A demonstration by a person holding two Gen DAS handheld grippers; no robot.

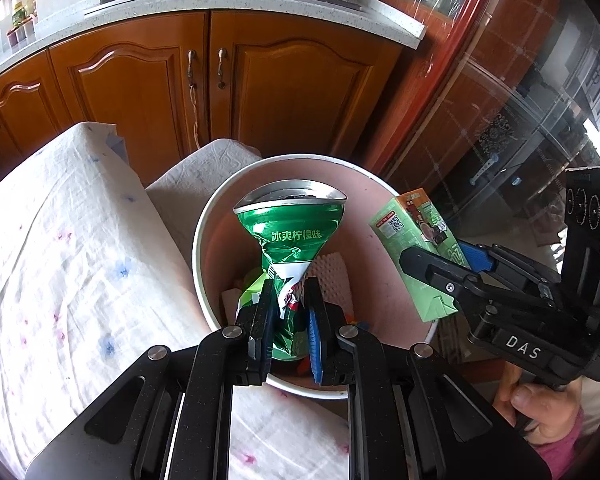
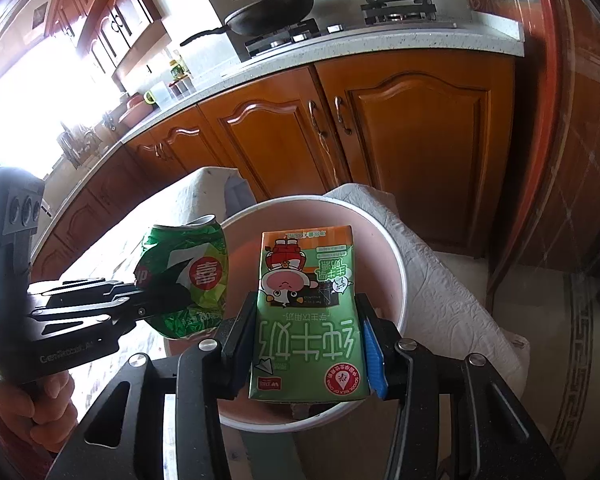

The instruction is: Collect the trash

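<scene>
Left claw (image 1: pixel 288 312) pinching crushed green can (image 1: pixel 288 236) at crumpled waist, hanging over pink bin (image 1: pixel 204 240). Can looking light, thin, sharp at creases. Right claw (image 2: pixel 306 344) clamping milk carton (image 2: pixel 308 312) by flat sides, hovering over same bin; carton looking light, squashable, needing gentle squeeze.

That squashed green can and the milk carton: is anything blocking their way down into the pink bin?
Nothing visible does. The green can, pinched in the left gripper, and the milk carton, clamped in the right gripper, both hang over the open mouth of the pink bin. Only earlier trash lies at its bottom.
</scene>
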